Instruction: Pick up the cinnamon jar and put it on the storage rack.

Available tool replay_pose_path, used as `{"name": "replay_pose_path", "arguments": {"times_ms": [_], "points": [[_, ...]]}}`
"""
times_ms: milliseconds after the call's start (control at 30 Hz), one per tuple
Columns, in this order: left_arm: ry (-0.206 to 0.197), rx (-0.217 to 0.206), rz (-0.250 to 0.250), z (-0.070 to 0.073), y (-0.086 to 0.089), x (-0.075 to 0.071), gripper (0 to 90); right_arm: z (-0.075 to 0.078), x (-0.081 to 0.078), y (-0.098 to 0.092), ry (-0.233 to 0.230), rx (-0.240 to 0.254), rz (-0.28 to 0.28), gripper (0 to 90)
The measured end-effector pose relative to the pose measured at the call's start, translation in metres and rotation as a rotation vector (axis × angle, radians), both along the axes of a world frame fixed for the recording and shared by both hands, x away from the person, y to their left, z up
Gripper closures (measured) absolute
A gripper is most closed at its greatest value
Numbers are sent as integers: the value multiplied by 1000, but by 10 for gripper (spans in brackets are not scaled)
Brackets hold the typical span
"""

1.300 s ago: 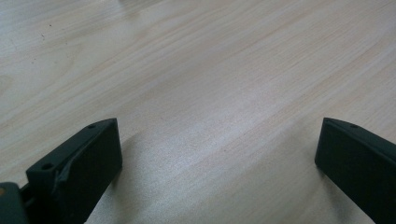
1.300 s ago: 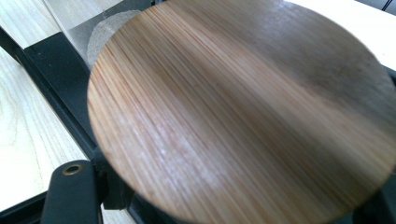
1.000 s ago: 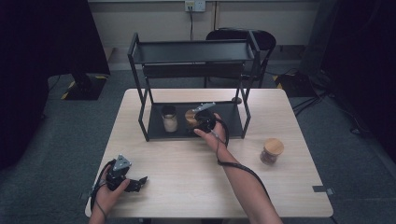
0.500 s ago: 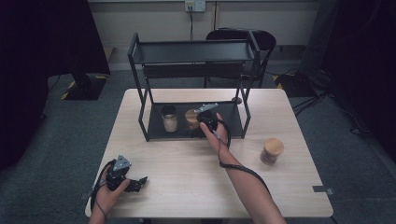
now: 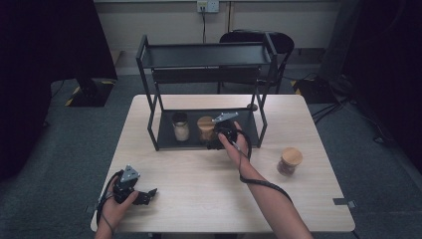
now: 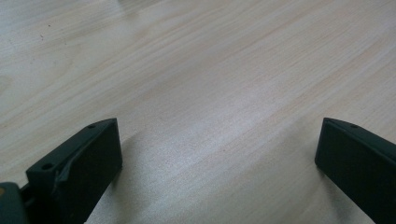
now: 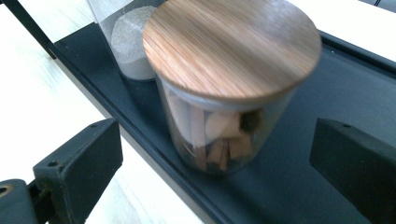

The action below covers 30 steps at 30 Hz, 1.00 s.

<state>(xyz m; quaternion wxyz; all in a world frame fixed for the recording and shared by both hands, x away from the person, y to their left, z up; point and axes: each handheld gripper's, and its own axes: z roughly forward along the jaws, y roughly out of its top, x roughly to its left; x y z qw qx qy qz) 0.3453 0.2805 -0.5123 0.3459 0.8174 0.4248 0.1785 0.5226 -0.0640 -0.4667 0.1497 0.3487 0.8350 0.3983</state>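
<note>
The right gripper, jaws just spread wide and clear of the jar standing on the shelf between and just ahead of them, could clip its lid and tip it against the neighbouring jar if withdrawn crookedly.
</note>
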Motion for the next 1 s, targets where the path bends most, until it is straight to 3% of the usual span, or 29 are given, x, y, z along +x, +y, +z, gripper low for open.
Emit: {"name": "replay_pose_path", "arguments": {"times_ms": [700, 1000], "points": [[0, 0, 0, 0, 0, 0, 2, -3, -23, -26, 26, 55, -3, 16], [0, 0, 0, 0, 0, 0, 3, 0, -33, -33, 28, 56, 8, 16]]}}
